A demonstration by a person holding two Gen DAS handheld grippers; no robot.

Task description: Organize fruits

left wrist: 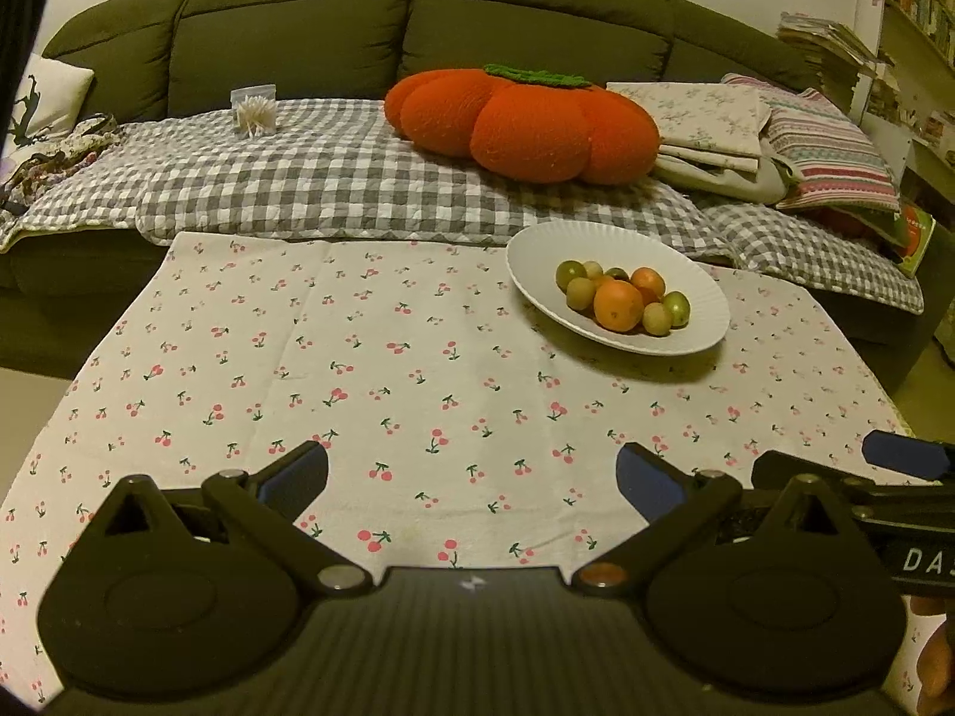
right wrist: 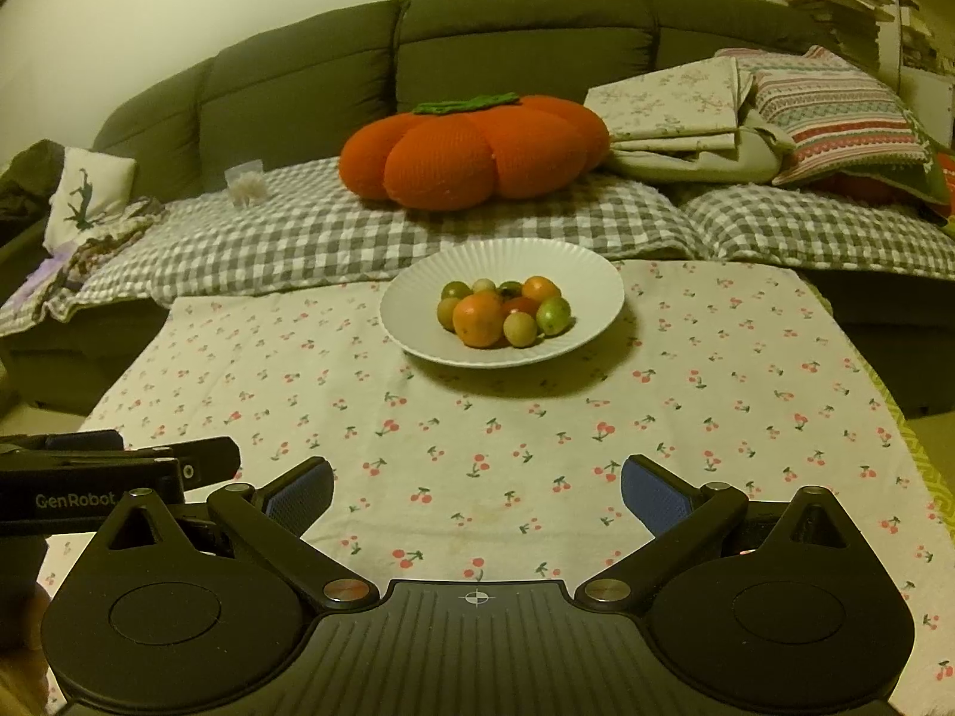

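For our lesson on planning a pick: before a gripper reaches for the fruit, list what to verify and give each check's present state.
1. Left gripper open and holding nothing: ok.
2. Right gripper open and holding nothing: ok.
3. Fruit all inside the white plate: ok.
4. Tablecloth between grippers and plate free of obstacles: ok.
5. Second container for sorting in view: not ok, none seen.
6. Fruit hidden beneath the pile: cannot tell.

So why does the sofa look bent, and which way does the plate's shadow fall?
Left wrist view: fisheye bows the sofa; the plate casts its shadow toward the camera. Right wrist view: same bowing, yellowish dim light, shadow under the plate also falls forward.
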